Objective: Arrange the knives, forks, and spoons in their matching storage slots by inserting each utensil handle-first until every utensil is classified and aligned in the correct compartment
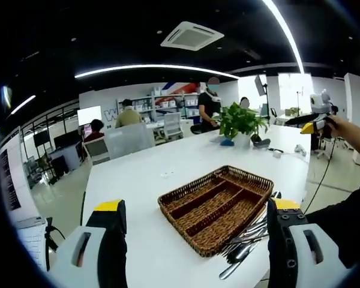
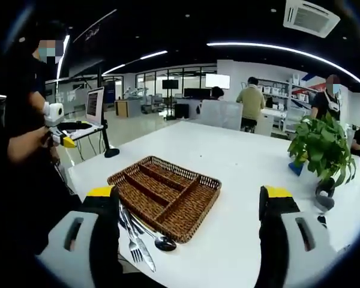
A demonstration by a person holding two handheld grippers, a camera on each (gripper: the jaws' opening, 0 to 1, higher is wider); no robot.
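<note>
Both tools, left point(image 1: 195, 231) and right point(image 2: 189, 213), hover wide and empty over the counter point(image 2: 246, 162). The basket point(image 2: 165, 195) looks empty, the cutlery point(image 2: 141, 234) piled just beside it. Pick one piece off the top, gripping near its eating end, probably a fork first.

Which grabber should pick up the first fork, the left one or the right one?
Probably the right gripper. The pile of cutlery lies just beside its left jaw, next to the wicker tray. Both grippers are open and empty, so either might manage it.
</note>
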